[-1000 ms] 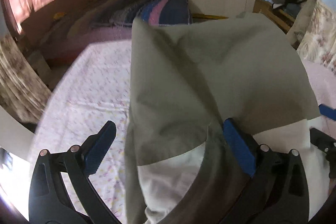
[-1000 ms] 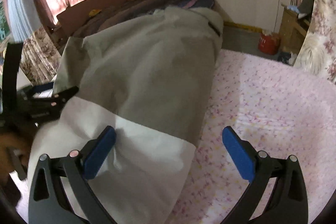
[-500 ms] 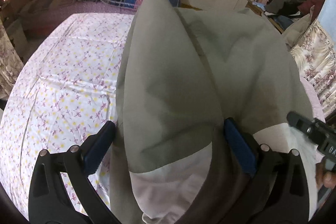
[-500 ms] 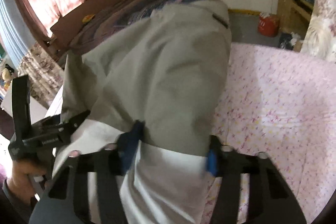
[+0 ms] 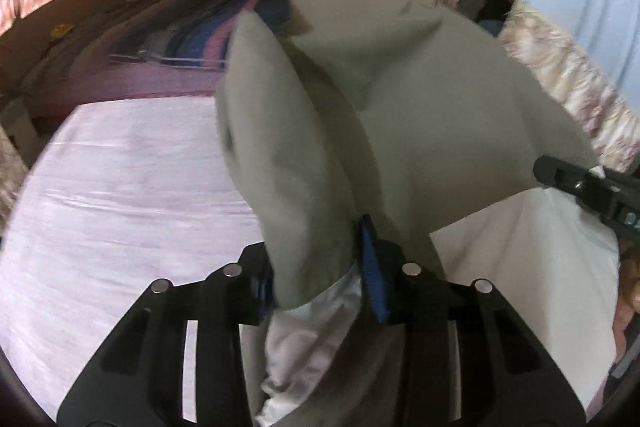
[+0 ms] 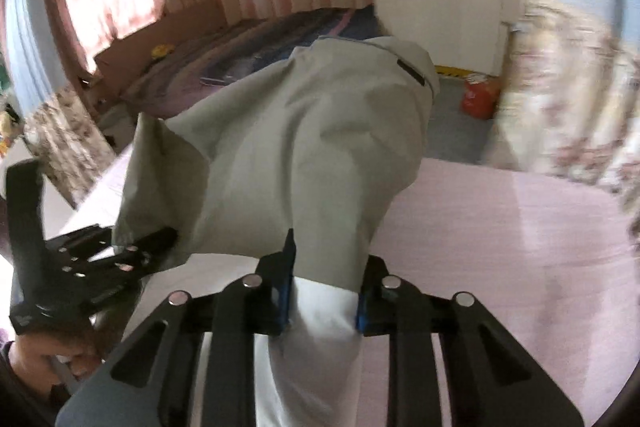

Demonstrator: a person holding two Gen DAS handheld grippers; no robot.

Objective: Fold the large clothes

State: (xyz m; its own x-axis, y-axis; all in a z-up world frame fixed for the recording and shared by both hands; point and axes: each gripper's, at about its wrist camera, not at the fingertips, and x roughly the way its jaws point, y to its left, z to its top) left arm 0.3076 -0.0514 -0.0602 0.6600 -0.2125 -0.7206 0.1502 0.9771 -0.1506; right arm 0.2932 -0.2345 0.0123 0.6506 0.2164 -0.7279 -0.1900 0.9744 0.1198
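Bed (image 6: pixel 520 227) lies flat below, giving room for a fold. Garment (image 6: pixel 304 147), grey with white lining, hangs lifted above it, its near edge bunched in both tongs so it spreads. Left tongs (image 5: pixel 316 279) and right tongs (image 6: pixel 324 295) are closing on cloth.

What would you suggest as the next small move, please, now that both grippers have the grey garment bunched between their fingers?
Probably carry both near corners forward over the garment toward its far end. Both sets of jaws are closing with cloth bunched between them: the left gripper and right gripper each pinch the grey-and-white edge, and the rest drapes ahead over the pink bed sheet.
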